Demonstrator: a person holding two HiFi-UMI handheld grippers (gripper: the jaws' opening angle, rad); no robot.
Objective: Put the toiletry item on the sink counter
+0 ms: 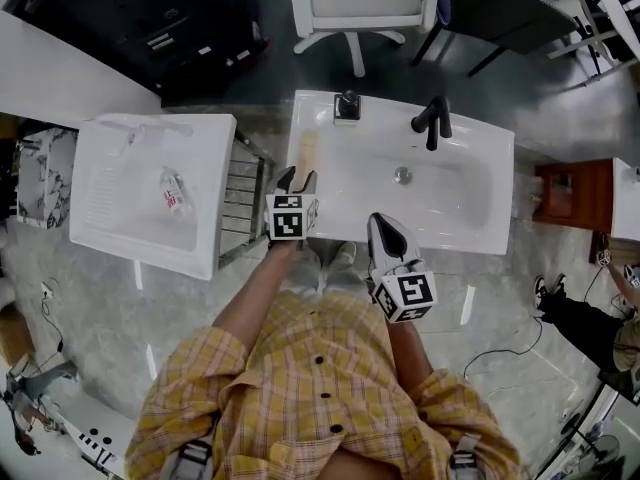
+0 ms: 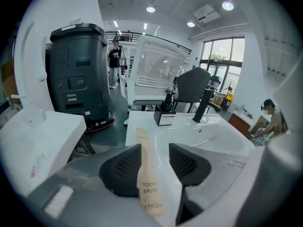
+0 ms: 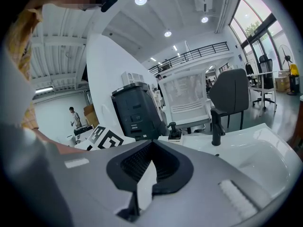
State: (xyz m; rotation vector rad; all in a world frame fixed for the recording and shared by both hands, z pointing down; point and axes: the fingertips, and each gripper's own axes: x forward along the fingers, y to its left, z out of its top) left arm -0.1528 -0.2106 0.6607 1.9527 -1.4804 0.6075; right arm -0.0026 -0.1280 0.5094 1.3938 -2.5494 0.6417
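A beige toothbrush packet [image 1: 308, 149] lies lengthwise on the left rim of the white sink counter [image 1: 322, 223]. My left gripper [image 1: 297, 179] is open at the packet's near end. In the left gripper view the packet [image 2: 147, 174] lies between the jaws against the left pad [image 2: 124, 168], while the right pad stands apart from it. My right gripper [image 1: 385, 230] hovers over the counter's front edge, shut and empty. Its jaws meet at the tip in the right gripper view [image 3: 152, 145].
A black faucet [image 1: 433, 121] and a black soap dispenser [image 1: 347, 106] stand at the back of the basin [image 1: 403, 176]. A second white sink [image 1: 110, 218] at the left holds a small bottle [image 1: 175, 190]. A metal rack [image 1: 243, 193] fills the gap between the sinks. Chairs stand behind.
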